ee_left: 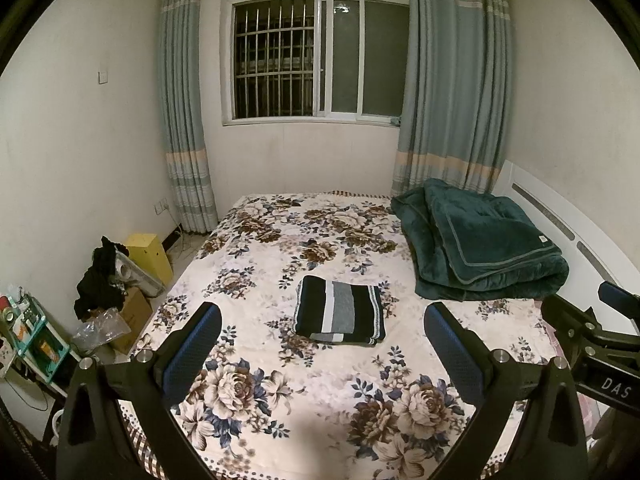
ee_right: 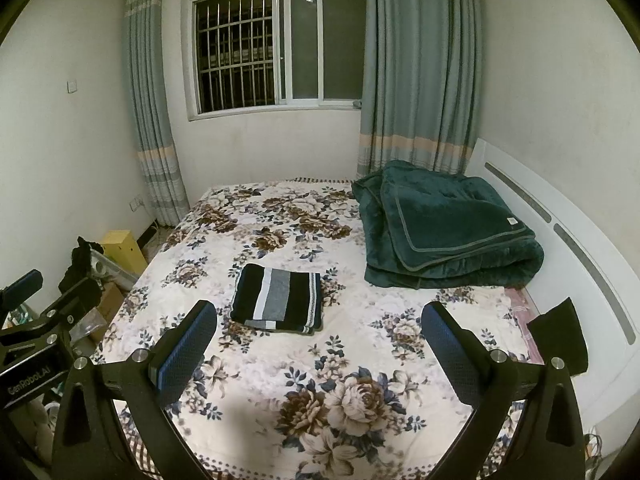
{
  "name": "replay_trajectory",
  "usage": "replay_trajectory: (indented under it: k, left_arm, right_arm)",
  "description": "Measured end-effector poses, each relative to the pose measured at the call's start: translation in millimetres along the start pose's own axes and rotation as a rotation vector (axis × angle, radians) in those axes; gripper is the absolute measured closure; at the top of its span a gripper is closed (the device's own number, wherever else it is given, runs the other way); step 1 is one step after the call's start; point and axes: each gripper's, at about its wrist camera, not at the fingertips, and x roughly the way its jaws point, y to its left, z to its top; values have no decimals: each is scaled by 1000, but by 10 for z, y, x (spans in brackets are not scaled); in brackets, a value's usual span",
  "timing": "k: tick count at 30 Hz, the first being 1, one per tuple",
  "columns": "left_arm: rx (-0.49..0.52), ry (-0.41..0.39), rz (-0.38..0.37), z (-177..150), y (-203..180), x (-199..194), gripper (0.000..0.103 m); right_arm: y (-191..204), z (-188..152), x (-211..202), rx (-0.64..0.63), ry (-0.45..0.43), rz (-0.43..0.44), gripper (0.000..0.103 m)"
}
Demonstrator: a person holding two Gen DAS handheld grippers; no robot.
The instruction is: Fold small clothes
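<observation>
Both grippers hover over bed, jaws spread wide, nothing held.

Left gripper and right gripper: blue-padded fingers far apart, touching nothing. Folded black, white and grey striped knit garment lies mid-bed on the floral bedspread, well ahead of both; folded dark green plush blanket sits near the headboard.

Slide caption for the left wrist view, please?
Open left gripper above floral bed; folded striped garment ahead.
</observation>
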Motion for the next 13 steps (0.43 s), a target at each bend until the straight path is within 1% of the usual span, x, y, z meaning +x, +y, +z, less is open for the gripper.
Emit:
replay_trajectory:
  k: [9,13]
  left_arm:
    - [6,-1,-3,6,9,12,0]
    - [11,-13,-2,44,62,-18,0]
  right_arm:
    - [17,-25,-13,3,0,-5,0]
    - [23,-32,-19,4,-1,-7,0]
